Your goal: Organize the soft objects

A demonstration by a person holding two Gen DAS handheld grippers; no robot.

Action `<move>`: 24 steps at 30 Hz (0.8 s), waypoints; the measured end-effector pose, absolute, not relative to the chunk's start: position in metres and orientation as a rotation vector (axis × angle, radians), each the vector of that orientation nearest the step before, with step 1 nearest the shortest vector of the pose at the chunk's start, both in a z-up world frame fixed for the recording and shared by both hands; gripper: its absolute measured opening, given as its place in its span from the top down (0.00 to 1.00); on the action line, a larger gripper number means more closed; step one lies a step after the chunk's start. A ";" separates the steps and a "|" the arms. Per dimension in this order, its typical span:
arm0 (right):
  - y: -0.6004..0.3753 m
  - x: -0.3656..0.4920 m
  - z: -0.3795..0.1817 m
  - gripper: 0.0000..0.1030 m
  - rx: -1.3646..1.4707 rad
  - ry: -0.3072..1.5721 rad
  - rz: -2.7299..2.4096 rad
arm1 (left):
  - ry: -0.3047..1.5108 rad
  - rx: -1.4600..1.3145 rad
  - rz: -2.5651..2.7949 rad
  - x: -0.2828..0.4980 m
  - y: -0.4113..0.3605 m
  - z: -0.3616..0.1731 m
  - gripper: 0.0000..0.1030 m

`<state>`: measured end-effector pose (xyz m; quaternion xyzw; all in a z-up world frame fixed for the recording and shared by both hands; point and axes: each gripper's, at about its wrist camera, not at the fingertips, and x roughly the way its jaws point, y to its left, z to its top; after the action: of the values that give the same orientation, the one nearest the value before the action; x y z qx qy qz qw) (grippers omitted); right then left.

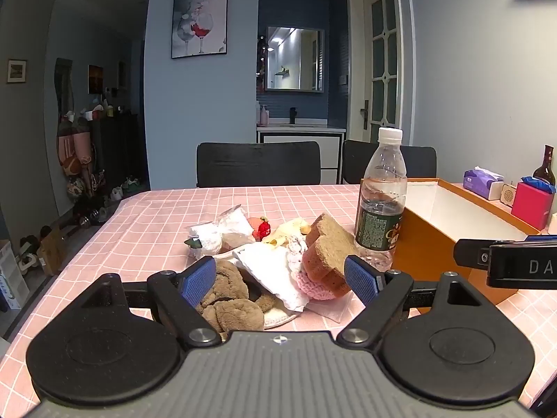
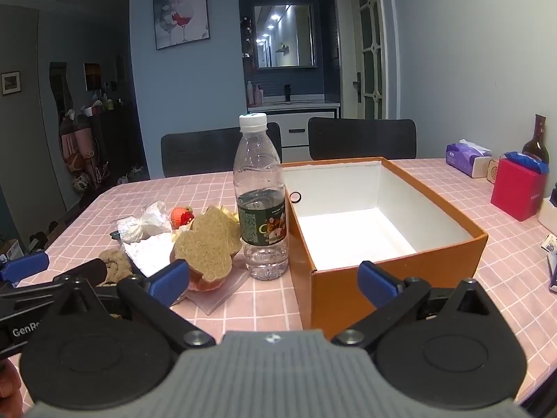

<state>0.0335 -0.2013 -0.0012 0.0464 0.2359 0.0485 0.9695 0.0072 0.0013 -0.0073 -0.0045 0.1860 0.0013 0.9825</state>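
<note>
A pile of soft objects lies on the pink checked tablecloth [image 1: 146,216]: a brown plush toy [image 1: 229,296], a white cloth [image 1: 271,271], a pink knitted piece [image 1: 316,285], a brown flower-shaped sponge [image 1: 330,250] and a red strawberry toy [image 1: 263,228]. My left gripper [image 1: 282,282] is open, its blue pads on either side of the pile, empty. An open orange box [image 2: 383,271] with a white inside stands right of the pile. My right gripper [image 2: 275,282] is open and empty in front of the box's near left corner. The sponge [image 2: 209,244] shows left of it.
A water bottle [image 2: 263,202] stands between the pile and the box. White plastic bags [image 1: 222,230] lie behind the pile. A tissue pack [image 2: 466,156], a red box [image 2: 518,191] and a dark bottle [image 2: 538,142] sit at the right. Two black chairs [image 1: 257,167] stand at the far side.
</note>
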 end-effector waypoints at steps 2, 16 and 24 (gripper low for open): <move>-0.201 0.035 -0.002 0.02 0.097 0.484 0.101 | 0.377 -0.003 0.001 0.005 0.000 -0.005 0.05; -0.201 0.040 -0.006 0.02 0.110 0.504 0.105 | 0.387 -0.008 -0.001 0.004 0.000 -0.005 0.05; -0.199 0.038 -0.007 0.02 0.106 0.511 0.112 | 0.392 -0.014 0.007 0.006 0.003 -0.004 0.05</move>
<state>0.0384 -0.1990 -0.0067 0.0523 0.2523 0.0551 0.9647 0.0059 0.0027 -0.0044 -0.0068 0.1948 0.0034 0.9808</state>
